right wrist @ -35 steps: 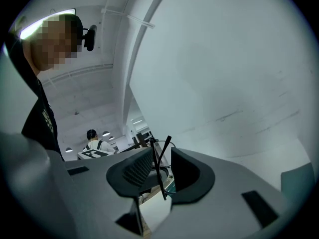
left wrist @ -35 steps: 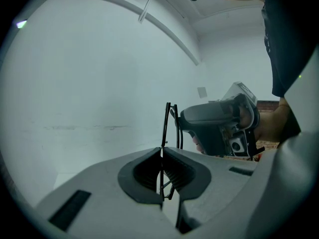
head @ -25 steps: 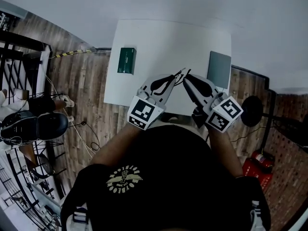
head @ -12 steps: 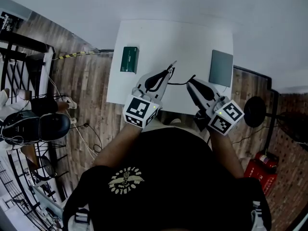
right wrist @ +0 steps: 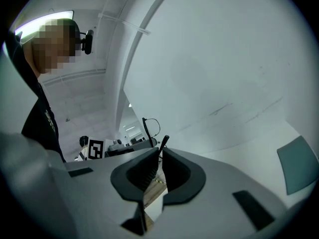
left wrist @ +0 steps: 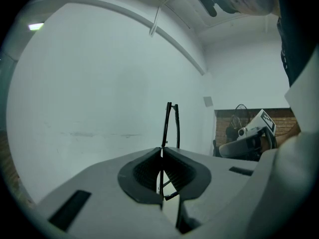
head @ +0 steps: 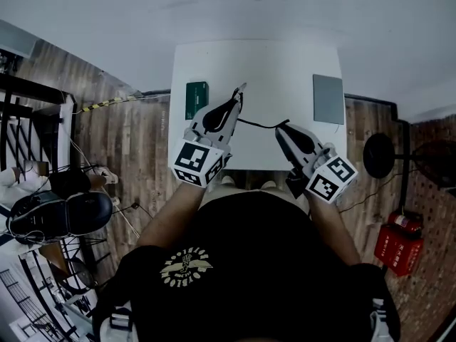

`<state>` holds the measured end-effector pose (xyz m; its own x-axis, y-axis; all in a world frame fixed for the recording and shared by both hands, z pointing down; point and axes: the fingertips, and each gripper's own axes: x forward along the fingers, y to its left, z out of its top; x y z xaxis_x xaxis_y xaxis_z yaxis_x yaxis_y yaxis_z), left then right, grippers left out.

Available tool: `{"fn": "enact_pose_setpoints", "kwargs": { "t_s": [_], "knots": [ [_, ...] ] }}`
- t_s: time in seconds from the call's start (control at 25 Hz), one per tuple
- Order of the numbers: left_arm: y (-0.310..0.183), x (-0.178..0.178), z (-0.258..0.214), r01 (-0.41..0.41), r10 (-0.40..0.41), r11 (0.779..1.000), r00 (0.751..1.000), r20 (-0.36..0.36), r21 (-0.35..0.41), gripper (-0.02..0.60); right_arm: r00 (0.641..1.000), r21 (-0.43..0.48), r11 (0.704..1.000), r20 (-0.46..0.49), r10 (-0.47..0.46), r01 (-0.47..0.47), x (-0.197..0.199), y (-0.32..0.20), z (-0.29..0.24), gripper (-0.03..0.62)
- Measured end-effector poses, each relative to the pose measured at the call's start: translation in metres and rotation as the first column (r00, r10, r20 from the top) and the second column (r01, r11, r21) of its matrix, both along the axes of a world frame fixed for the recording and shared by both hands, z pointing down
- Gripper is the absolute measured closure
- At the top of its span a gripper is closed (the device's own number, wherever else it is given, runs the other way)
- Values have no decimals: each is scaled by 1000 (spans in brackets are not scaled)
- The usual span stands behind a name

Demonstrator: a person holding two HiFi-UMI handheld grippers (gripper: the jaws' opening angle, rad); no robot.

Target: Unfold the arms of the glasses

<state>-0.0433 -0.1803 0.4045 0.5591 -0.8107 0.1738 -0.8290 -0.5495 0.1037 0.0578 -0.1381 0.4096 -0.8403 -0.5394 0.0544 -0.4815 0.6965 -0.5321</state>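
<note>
Glasses (left wrist: 166, 124) in left tongs (left wrist: 161, 152), mid-air

On the surface (head: 271, 63) a box (head: 197, 99) lies at the left edge and a flat pad (head: 328, 98) at the right edge, well apart. Between them, above the near half, the glasses (head: 258, 125) span from the left gripper (head: 238, 91), which reaches farther in beside the box, to the right gripper (head: 280, 128), which sits nearer the front edge. The right gripper's jaws have just been closing on one arm's tip. On the floor, a chair (head: 68, 212) stands to the left and a stand (head: 377, 155) just right of the surface.
</note>
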Motion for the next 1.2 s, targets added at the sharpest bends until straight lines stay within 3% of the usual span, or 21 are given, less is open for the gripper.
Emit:
{"fn": "enact_pose_setpoints", "kwargs": {
  "t_s": [0.36, 0.64, 0.76, 0.84, 0.96, 1.04, 1.2],
  "knots": [
    [6, -36, -25, 1, 2, 999, 998, -68, 47, 563, 999, 38, 998, -21, 50, -50, -24, 15, -8, 580],
    [13, -59, -37, 37, -31, 995, 997, -64, 94, 563, 993, 73, 990, 17, 116, -117, -24, 24, -19, 594],
    [20, -64, -40, 36, -31, 993, 999, -43, 109, 563, 990, 92, 987, 68, 126, -132, -26, 25, -33, 492],
    [27, -63, -41, 28, -24, 993, 999, -39, 116, 563, 989, 88, 987, 70, 130, -136, -29, 24, -36, 482],
    [34, -62, -43, 19, -14, 992, 999, -49, 121, 563, 990, 78, 987, 23, 140, -141, -36, 23, -32, 484],
    [36, -65, -44, 20, -13, 993, 998, -60, 116, 563, 990, 70, 988, -9, 137, -136, -40, 26, -27, 542],
    [36, -77, -46, 31, -22, 993, 996, -89, 110, 563, 992, 48, 992, -21, 121, -120, -46, 30, -18, 545]
  ]
}}
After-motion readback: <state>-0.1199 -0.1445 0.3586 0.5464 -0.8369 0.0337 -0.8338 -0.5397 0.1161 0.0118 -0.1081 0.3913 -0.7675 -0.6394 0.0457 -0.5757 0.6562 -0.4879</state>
